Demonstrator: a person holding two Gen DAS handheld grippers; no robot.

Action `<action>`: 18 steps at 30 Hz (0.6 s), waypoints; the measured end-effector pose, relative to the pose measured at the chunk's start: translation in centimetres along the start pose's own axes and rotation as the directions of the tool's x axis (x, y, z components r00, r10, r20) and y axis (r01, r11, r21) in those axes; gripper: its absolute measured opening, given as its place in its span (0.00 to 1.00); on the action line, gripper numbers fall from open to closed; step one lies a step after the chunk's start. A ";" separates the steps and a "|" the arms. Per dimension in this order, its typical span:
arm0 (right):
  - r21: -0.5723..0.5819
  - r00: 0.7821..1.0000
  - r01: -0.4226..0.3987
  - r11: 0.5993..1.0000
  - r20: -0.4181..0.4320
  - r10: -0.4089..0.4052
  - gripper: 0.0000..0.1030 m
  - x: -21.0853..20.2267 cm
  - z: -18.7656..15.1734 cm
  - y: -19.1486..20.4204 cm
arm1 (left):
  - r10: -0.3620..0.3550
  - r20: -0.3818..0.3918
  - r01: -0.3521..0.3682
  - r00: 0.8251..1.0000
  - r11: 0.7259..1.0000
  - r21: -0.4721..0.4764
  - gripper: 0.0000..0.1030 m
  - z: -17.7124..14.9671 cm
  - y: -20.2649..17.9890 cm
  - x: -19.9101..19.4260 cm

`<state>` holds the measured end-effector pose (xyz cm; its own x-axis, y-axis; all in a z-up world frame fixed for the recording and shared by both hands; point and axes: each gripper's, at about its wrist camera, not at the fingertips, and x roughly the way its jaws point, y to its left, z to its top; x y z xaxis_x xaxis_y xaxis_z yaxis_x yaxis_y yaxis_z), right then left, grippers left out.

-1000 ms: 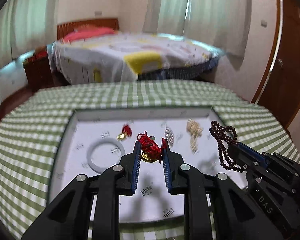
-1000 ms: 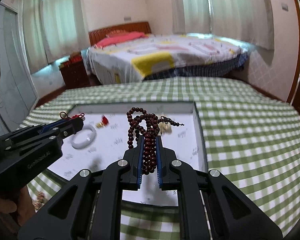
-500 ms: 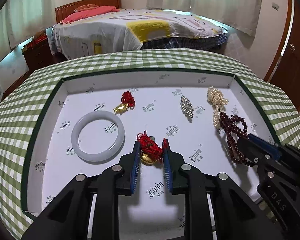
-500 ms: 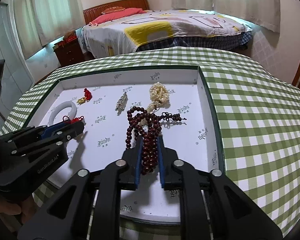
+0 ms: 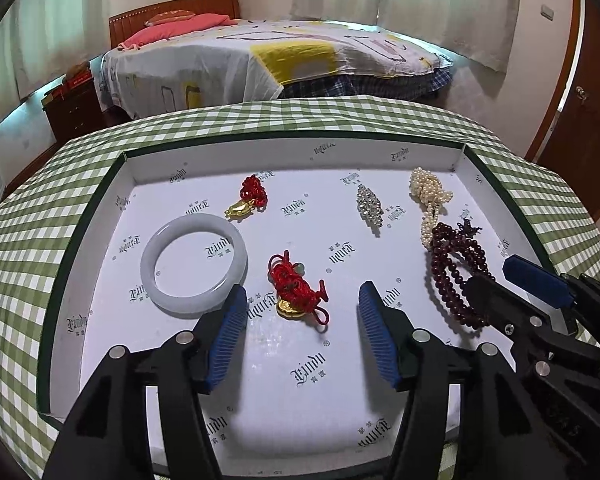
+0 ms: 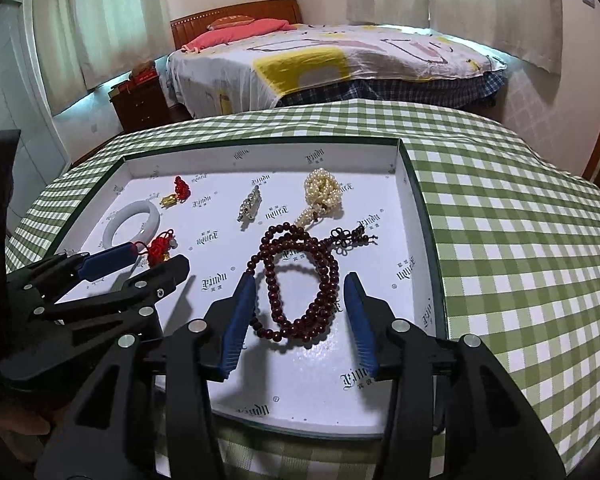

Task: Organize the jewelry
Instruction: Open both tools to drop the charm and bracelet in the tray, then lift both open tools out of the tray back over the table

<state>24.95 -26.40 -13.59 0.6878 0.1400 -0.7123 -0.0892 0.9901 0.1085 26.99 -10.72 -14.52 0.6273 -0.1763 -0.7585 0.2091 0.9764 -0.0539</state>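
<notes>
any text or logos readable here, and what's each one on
"Yindu": a blackletter logo repeated at many angles over the white lining of the tray; clearest at and.
Small characters under each logo: too small to read.
Left gripper, right gripper, bracelets, charms: no readable lettering.

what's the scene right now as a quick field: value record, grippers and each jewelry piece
left gripper: open, straddling the red cord charm
right gripper: open, around the dark bead strand
tray: white-lined, on green checked cloth
white bangle: flat, left part of tray
small red charm: beyond the bangle
crystal brooch: centre right
pearl strand: far right, its tail meeting the bead strand
</notes>
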 end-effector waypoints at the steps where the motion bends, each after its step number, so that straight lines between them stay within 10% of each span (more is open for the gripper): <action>1: 0.002 1.000 -0.001 1.000 0.005 0.001 0.44 -0.3 0.0 0.0 | -0.004 0.004 0.004 1.000 1.000 0.000 0.56 0.0 0.0 -0.2; 18: 0.001 0.994 -0.012 1.000 0.108 0.012 0.44 -6.7 -0.1 1.8 | 0.013 0.168 -0.008 0.986 0.999 -0.031 0.63 -0.7 1.8 -8.6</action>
<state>20.08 -25.60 -8.71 0.7602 0.1497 -0.6322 -0.0969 0.9883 0.1174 21.45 -7.37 -8.55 0.7471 -0.1819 -0.6394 0.1810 0.9812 -0.0677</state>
